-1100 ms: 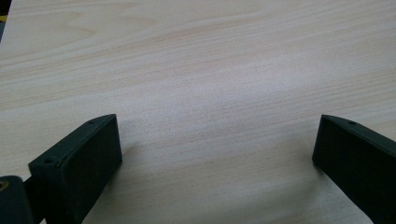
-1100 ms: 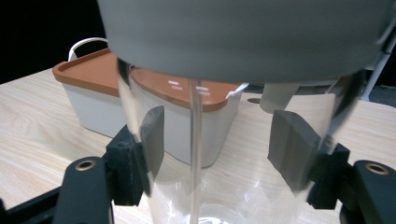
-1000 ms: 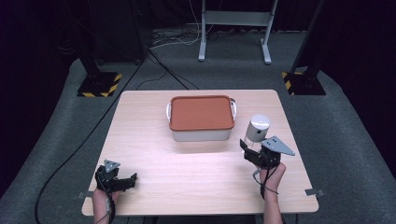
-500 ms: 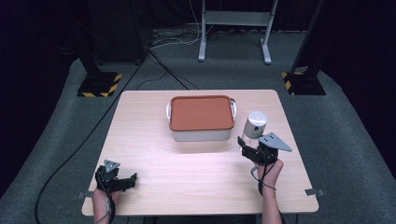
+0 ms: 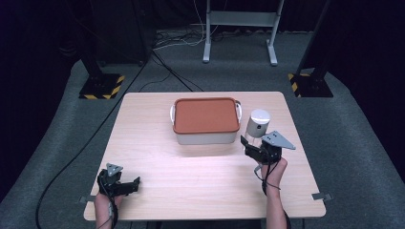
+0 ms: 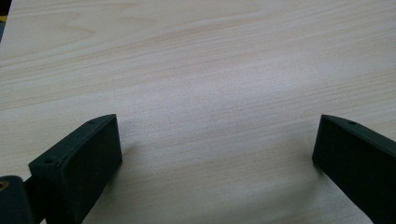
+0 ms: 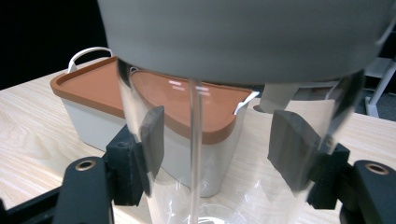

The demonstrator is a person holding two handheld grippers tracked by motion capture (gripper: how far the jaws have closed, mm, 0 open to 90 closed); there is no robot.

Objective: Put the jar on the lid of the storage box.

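Your left gripper (image 5: 125,183) rests near the front left corner of the pale wooden tabletop (image 5: 157,143), jaws spread wide over bare wood. Your right gripper (image 7: 215,154) reaches around the clear glass jar with a grey lid (image 5: 258,125), its jaws apart on either side of the glass, not clamped. Just beside the jar, farther in, stands the white rectangular box with a terracotta lid (image 5: 206,120), hemming its left side. Open tabletop runs along the right edge.
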